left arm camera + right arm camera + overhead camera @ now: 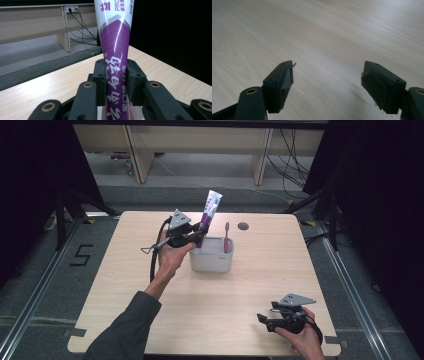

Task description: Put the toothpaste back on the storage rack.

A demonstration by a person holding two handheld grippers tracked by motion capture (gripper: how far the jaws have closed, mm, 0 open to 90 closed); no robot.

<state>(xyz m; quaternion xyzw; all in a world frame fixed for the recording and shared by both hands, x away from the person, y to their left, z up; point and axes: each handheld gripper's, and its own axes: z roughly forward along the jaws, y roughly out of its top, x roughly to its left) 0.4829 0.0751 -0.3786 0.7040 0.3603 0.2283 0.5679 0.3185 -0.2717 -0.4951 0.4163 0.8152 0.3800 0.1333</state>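
Observation:
A purple and white toothpaste tube [210, 212] stands upright over the left end of a grey rectangular holder [212, 262]. My left gripper [198, 234] is shut on the tube's lower part. In the left gripper view the tube [115, 47] rises between the two black pads [101, 80], which press on its sides. A pink toothbrush [226, 238] stands in the holder's right end. My right gripper [263, 319] rests low near the table's front right corner, held by a hand. Its jaws [327, 82] stand wide apart over bare wood with nothing between them.
The light wood table [250, 285] has a round cable hole [243, 226] at the back. Pale cabinets [200, 150] and loose cables [292, 160] lie beyond the far edge. Dark curtains flank both sides.

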